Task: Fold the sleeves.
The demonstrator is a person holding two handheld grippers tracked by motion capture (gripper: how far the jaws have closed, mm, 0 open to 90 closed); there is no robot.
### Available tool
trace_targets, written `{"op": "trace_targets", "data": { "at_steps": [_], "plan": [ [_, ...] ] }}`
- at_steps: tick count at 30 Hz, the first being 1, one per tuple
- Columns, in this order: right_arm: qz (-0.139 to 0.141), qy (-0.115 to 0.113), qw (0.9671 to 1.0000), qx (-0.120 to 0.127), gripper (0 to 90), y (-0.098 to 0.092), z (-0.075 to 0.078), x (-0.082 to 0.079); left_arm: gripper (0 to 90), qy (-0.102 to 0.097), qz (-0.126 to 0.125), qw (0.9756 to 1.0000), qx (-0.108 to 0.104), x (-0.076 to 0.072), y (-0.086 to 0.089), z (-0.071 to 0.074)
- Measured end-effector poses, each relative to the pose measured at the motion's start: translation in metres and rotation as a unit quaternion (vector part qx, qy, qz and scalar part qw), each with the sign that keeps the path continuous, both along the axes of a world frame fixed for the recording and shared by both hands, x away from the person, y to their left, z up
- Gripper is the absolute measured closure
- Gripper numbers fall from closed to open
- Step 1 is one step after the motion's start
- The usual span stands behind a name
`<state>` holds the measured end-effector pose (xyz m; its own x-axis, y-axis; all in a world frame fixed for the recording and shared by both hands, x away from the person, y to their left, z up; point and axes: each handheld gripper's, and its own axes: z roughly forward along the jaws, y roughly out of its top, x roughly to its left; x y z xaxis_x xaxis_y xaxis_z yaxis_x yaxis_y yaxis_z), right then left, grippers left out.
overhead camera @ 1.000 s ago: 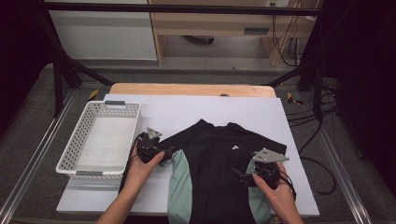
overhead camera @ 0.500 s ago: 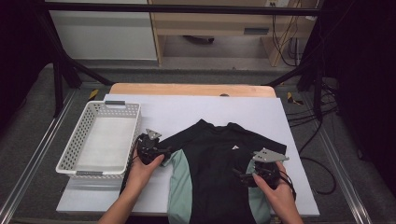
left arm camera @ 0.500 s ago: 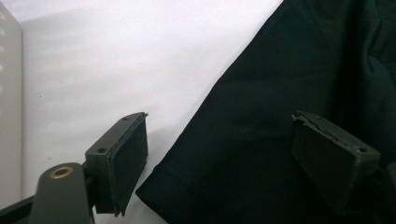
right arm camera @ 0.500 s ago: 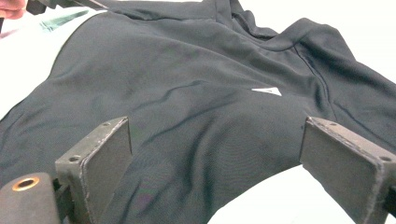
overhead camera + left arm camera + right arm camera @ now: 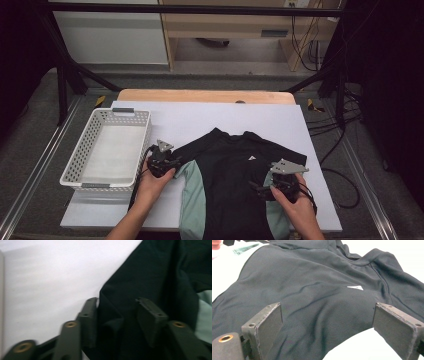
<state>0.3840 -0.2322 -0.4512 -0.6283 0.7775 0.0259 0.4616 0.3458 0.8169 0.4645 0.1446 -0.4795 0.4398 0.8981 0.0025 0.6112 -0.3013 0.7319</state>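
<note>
A black shirt (image 5: pixel 230 175) with mint-green side panels lies flat, front up, on the white table (image 5: pixel 200 117). My left gripper (image 5: pixel 170 159) is at its left sleeve. In the left gripper view the left gripper (image 5: pixel 116 301) straddles the sleeve edge of the shirt (image 5: pixel 150 277). Its jaws have just been closing, with a fold of black cloth in the gap that remains between the pads. My right gripper (image 5: pixel 260 187) is low over the shirt's right side. In the right gripper view the right gripper (image 5: pixel 328 306) stands wide open over the shirt (image 5: pixel 312 290), near its small white logo.
A white perforated basket (image 5: pixel 80 175) sits on the table left of the shirt, close beside my left hand. A wooden board edge (image 5: pixel 200 95) runs along the table's far side. Cables (image 5: pixel 345 180) hang off the right edge.
Both hands have kept their places. The left gripper's jaws look drawn slightly closer together over the sleeve.
</note>
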Motion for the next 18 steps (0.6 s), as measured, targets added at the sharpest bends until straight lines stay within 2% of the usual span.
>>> {"op": "trace_targets", "data": {
  "at_steps": [7,10,13,15,18],
  "plan": [
    [0.001,0.001,1.0,-0.001,9.8,0.001,0.0,0.0,76.2,0.002,-0.02,0.9997,-0.015,-0.003,0.0,0.0],
    [0.002,0.002,1.0,-0.002,9.9,0.001,0.0,0.0,84.2,-0.005,-0.036,0.9988,-0.033,-0.004,0.002,0.003],
    [0.002,0.0,1.0,-0.001,9.9,0.001,0.0,0.0,85.4,-0.019,-0.044,0.998,-0.041,-0.006,0.001,0.013],
    [0.002,0.002,1.0,-0.002,9.9,0.001,0.0,0.0,85.4,-0.027,-0.052,0.9969,-0.053,-0.009,-0.001,0.023],
    [0.003,0.001,1.0,-0.003,9.8,0.001,0.0,0.0,85.5,-0.035,-0.068,0.9957,-0.051,-0.011,-0.003,0.035]
  ]
}}
